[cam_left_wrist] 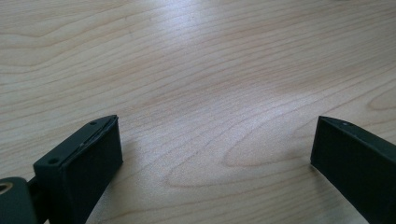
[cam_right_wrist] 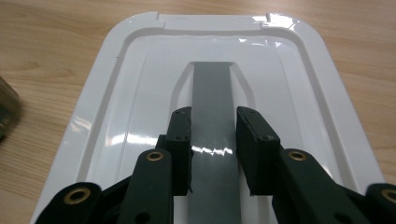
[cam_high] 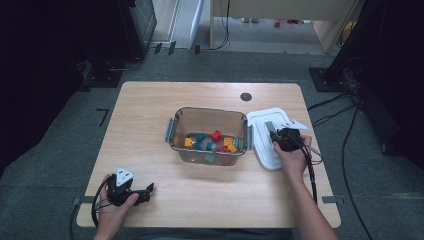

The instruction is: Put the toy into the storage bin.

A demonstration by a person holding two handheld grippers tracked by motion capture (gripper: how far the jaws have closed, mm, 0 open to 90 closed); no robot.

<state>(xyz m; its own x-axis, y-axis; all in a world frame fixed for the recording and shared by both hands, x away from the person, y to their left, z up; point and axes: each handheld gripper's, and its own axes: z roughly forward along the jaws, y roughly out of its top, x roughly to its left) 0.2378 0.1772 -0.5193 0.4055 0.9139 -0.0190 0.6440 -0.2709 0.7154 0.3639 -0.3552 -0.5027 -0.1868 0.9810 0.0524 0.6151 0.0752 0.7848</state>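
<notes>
Your right gripper [cam_right_wrist: 212, 140] pinches the grey handle strip [cam_right_wrist: 212, 88] of the glossy white plastic lid [cam_right_wrist: 116, 107]: light, stiff, slippery, so hold centred. Left gripper [cam_left_wrist: 215, 154] rests open.

Both grippers black: left gripper [cam_left_wrist: 212, 154] with broad flat matte pads, small screw holes along the top edge. Right gripper [cam_right_wrist: 214, 140] has brass-ringed pivot holes on its linkage arms. Grey three-cornered plates on top, black cables trailing. Forearms bare, no sleeves.
</notes>
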